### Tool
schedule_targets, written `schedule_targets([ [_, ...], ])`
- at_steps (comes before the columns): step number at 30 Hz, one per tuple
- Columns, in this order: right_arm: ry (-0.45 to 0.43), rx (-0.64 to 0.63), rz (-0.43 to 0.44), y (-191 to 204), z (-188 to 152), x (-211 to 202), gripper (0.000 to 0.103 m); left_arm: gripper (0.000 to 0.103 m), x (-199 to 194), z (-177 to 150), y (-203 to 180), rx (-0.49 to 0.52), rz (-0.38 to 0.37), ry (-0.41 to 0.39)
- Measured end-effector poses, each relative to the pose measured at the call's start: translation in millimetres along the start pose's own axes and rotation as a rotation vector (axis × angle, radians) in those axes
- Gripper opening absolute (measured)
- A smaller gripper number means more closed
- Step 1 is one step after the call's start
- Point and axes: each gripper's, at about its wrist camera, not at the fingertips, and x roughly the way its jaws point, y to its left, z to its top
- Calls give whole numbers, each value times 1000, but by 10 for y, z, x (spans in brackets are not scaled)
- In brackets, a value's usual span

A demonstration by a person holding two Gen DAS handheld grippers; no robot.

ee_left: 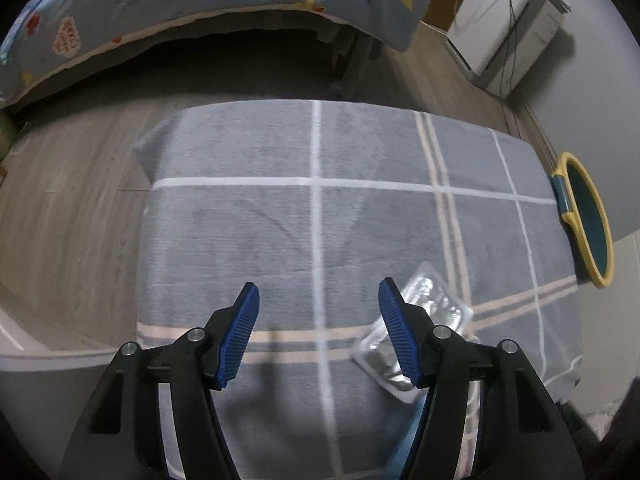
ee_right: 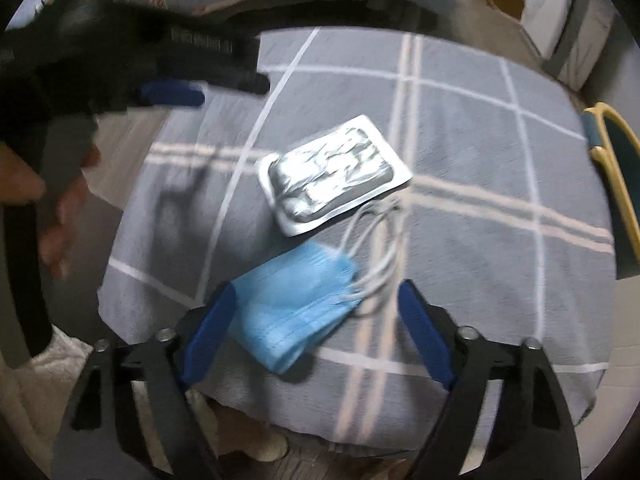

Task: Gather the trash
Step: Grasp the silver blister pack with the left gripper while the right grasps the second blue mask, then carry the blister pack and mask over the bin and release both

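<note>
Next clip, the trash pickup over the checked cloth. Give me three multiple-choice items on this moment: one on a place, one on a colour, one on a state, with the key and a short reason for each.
1. Where does the face mask lie relative to the right gripper?
A. Between its open fingers
B. Inside the bin
C. On the wooden floor

2. What colour is the rim of the bin at the cloth's edge?
A. Red
B. Yellow
C. White

3. What is the state of the left gripper?
A. Shut on the blister pack
B. Shut on the mask
C. Open, holding nothing

Key:
1 A: the right wrist view shows the blue mask on the checked cloth between the two blue fingers.
2 B: a yellow rim runs round the dark bin.
3 C: its fingers stand apart over bare cloth, with the blister pack off to one side behind one finger.
</note>
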Motion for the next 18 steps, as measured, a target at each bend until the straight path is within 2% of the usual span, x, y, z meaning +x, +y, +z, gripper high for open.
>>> schedule_targets([
  [2, 41, -5, 37, 39, -12, 84, 32, 63, 9, -5, 42, -9, -8, 5],
  [4, 49, -2, 53, 26, -3, 65, 17, 63, 23, -15, 38, -5, -16, 11],
  [10, 63, 8, -15, -364, 212, -304, 13, 65, 28, -24, -91, 37, -51, 16],
  [13, 13, -80, -122, -629, 465, -608, 13, 76, 76, -49, -233, 83, -73, 20],
  [18, -86, -53, -191, -1108, 801, -937, 13, 88, 214, -152, -502, 186, -90, 55],
])
